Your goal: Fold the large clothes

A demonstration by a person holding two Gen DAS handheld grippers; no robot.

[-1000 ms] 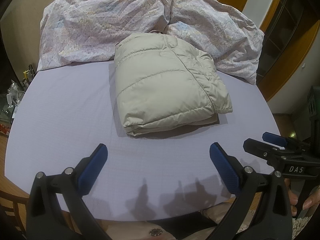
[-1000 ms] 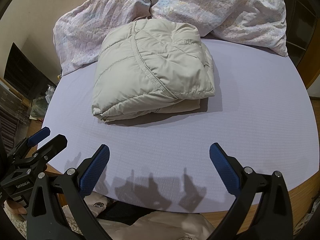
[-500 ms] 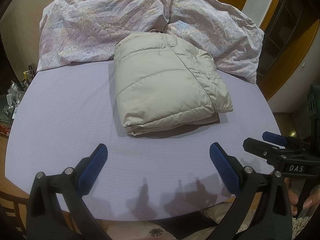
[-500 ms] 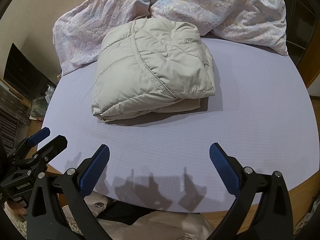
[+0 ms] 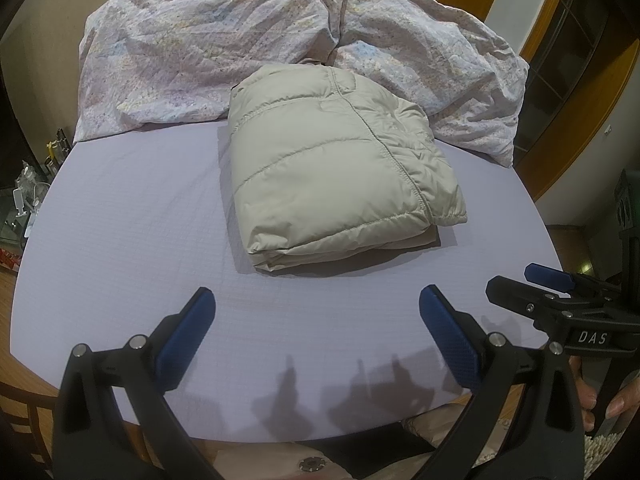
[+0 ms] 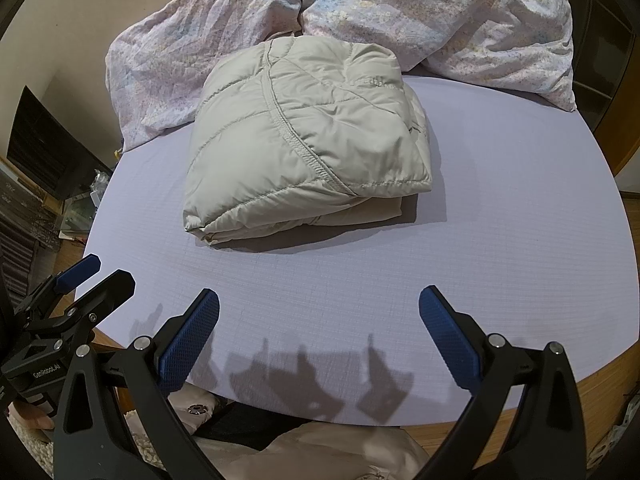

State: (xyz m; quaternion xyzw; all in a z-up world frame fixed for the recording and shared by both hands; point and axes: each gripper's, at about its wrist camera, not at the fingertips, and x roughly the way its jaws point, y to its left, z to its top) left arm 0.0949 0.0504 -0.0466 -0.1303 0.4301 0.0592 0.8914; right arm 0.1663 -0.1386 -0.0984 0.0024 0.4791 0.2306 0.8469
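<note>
Jacket [image 5: 336, 176] lies folded at twelve o'clock from both hand-held grippers, apart. Left hand-held gripper [image 5: 316, 320] and right hand-held gripper [image 6: 320, 320] are wide, empty, equally near.

A pale beige quilted puffer jacket [image 5: 336, 168] lies folded into a thick, roughly rectangular bundle on a flat lavender sheet. In the left wrist view it sits just above the middle of the frame, its long side running from upper left to lower right. In the right wrist view the jacket [image 6: 308, 136] fills the upper middle. Stitched seams cross its smooth, puffy top layer. Lower layers show at the near edge, stacked beneath the top fold. Its far end touches rumpled floral bedding.
</note>
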